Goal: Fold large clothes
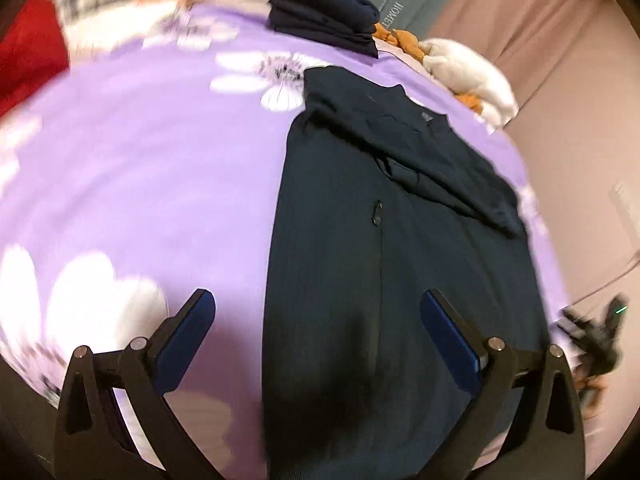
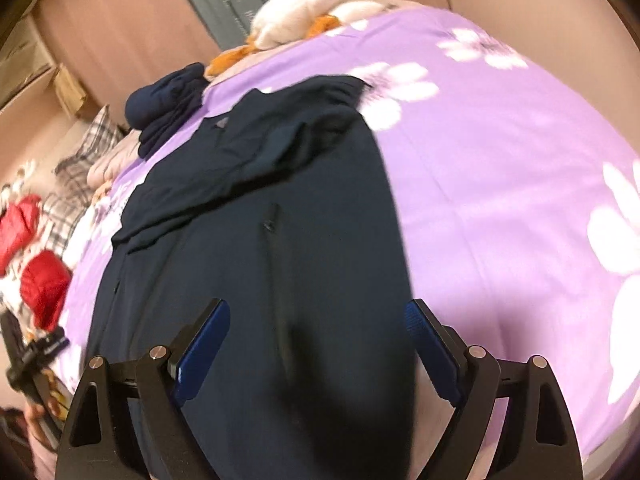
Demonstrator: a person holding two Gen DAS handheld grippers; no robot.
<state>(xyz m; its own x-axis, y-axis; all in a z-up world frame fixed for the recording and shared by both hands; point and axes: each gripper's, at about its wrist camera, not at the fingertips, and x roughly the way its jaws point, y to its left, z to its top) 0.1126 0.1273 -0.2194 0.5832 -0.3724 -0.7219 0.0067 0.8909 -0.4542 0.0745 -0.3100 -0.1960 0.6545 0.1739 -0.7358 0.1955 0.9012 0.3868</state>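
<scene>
A dark navy garment [image 1: 360,260] is laid flat on the purple floral bedspread [image 1: 160,180], one sleeve folded across its chest. The left claw [image 1: 318,316] and right claw [image 2: 318,324] are held released above its lower hem, nothing grasped. A folded navy pile [image 1: 324,12] is seen beyond the garment's collar.

both wrist views overlook dark garment [image 1: 380,260] closely

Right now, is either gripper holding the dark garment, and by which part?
Nothing is held. The left gripper and right gripper are both open above the dark garment, with nothing between the fingers.

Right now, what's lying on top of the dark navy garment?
One sleeve lies folded diagonally across the navy garment; a zipper pull shows below it. Whatever the sleeve covers is hidden.
</scene>
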